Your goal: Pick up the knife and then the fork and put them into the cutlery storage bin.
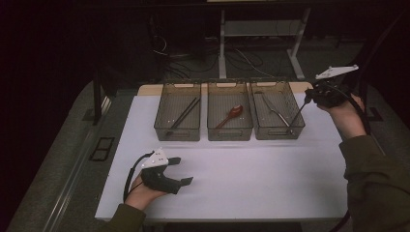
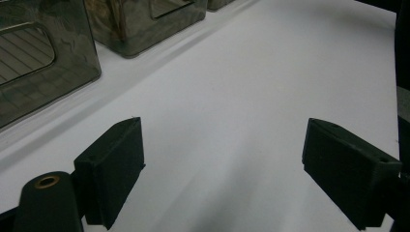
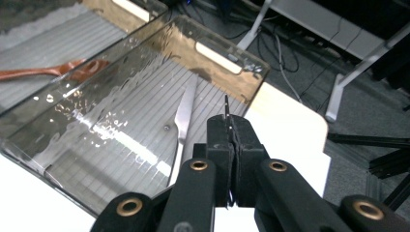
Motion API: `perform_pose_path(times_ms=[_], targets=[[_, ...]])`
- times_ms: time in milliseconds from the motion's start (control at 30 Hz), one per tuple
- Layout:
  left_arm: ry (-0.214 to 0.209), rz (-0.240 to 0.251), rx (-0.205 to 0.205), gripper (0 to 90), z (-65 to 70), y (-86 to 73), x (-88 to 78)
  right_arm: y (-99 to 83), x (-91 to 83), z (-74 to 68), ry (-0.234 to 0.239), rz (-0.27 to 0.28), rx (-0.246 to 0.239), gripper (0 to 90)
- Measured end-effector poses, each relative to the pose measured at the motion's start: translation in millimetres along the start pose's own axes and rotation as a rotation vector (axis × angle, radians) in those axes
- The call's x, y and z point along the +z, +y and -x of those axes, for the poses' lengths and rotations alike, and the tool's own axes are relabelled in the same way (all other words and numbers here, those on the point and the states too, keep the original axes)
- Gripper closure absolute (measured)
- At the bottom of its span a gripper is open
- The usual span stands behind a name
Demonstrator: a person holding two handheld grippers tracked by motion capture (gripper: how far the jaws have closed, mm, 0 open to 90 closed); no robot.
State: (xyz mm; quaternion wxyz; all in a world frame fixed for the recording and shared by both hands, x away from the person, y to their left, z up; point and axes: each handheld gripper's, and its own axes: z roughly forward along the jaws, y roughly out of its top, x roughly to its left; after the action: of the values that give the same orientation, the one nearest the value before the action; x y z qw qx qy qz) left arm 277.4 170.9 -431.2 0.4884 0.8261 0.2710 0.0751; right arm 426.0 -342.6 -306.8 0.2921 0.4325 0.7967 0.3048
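Three clear bins stand in a row at the back of the white table (image 1: 251, 179). The left bin (image 1: 177, 133) holds dark chopsticks (image 1: 183, 115), the middle bin (image 1: 229, 133) a reddish-brown spoon (image 1: 231, 115), and the right bin (image 1: 279, 133) a metal knife (image 1: 273, 110). My right gripper (image 1: 308, 99) hovers at the right bin's far right corner, shut on a thin metal utensil (image 1: 297, 116) that slants down into that bin. In the right gripper view the utensil's tip (image 3: 226, 104) pokes out above the shut right gripper (image 3: 231, 126), over the knife (image 3: 183, 113). My left gripper (image 1: 183, 170) rests open on the table's front left, holding nothing.
In the left gripper view the left gripper (image 2: 225, 133) faces bare white table, with bin walls (image 2: 43, 72) at upper left. Table legs (image 1: 222, 48) and cables (image 1: 246, 60) lie on the floor beyond the far edge.
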Motion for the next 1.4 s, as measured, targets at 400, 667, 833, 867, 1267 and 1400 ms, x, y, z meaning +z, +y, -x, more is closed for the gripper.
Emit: perform_pose_path(times_ms=[400,667,833,867,1267,1400], targets=[[-0.011,-0.007,-0.004,14.0,-1.2,0.2,1.3,20.7,55.1,-12.7,0.027,0.002,0.027,86.8],[-0.021,-0.014,-0.003,13.8,-1.8,-0.2,2.0,18.7,94.9,-19.8,0.031,-0.028,0.066,60.8],[-0.019,-0.015,-0.003,13.6,-2.2,-0.3,2.3,9.0,82.1,-21.6,0.072,0.035,0.115,44.9],[-0.018,-0.016,-0.001,13.5,-2.2,-0.3,2.2,7.2,79.1,-21.5,0.078,0.046,0.122,43.2],[-0.015,-0.022,-0.003,13.0,-3.5,-1.1,3.0,16.6,73.6,-7.0,0.042,0.101,0.171,28.4],[-0.018,-0.022,-0.006,12.6,-4.1,-1.1,3.2,10.6,60.4,-14.3,0.111,0.108,0.177,26.9]])
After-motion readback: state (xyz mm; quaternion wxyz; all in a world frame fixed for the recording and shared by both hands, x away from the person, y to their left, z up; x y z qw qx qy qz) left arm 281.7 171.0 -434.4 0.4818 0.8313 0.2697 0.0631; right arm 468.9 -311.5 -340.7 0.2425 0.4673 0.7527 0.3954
